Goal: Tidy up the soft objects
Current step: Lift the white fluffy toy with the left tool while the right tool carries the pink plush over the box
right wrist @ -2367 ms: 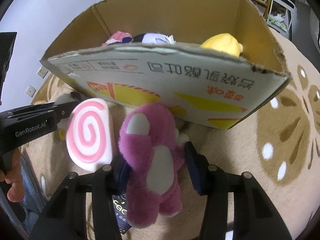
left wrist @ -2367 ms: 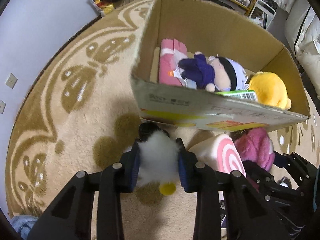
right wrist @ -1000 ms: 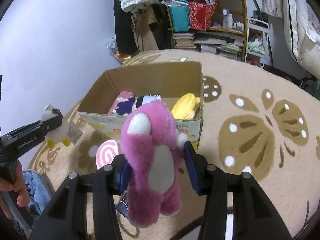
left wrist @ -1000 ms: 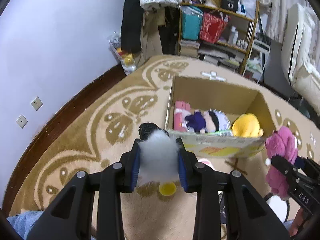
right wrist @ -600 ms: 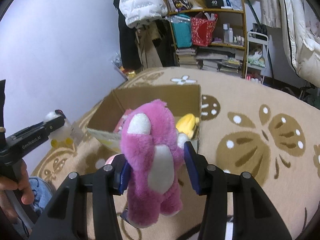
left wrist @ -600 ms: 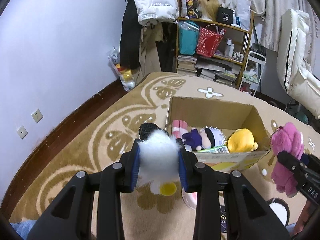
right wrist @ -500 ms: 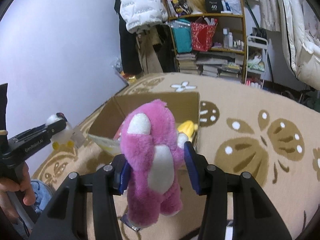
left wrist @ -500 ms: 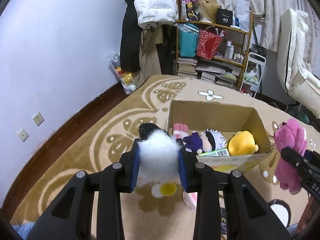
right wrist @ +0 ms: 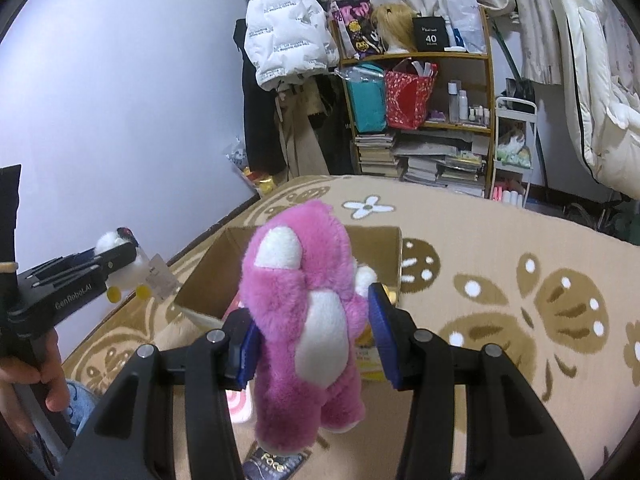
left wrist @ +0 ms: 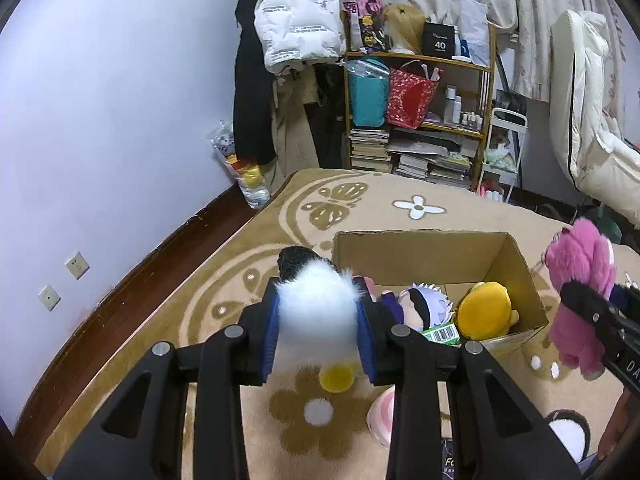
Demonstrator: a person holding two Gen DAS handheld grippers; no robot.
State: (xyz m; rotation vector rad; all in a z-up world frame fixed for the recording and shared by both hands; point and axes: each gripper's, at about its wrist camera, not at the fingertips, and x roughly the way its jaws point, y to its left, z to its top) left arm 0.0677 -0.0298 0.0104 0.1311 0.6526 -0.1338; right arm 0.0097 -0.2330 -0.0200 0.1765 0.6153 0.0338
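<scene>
My left gripper [left wrist: 318, 334] is shut on a fluffy white plush toy [left wrist: 316, 312] with a black top and yellow feet, held in the air above the carpet. My right gripper [right wrist: 316, 346] is shut on a pink plush bear [right wrist: 308, 308] with a white belly; the pink plush bear [left wrist: 580, 276] also hangs at the right edge of the left wrist view. Below and ahead stands an open cardboard box [left wrist: 420, 252] holding a yellow plush [left wrist: 486, 310], a dark-haired doll [left wrist: 422, 306] and pink items. A pink spiral cushion [left wrist: 382, 416] lies on the carpet in front of the box.
A patterned beige carpet [right wrist: 520, 280] covers the floor. A shelf [left wrist: 420, 120] with books, bags and bottles stands at the back wall, beside hanging coats [left wrist: 296, 32]. White bedding [left wrist: 588, 128] is at the right. A person's hand [right wrist: 44, 380] holds the left gripper.
Both grippers have risen with their toys and tilted up; the box now looks smaller and lower in both views. The grips are unchanged.
</scene>
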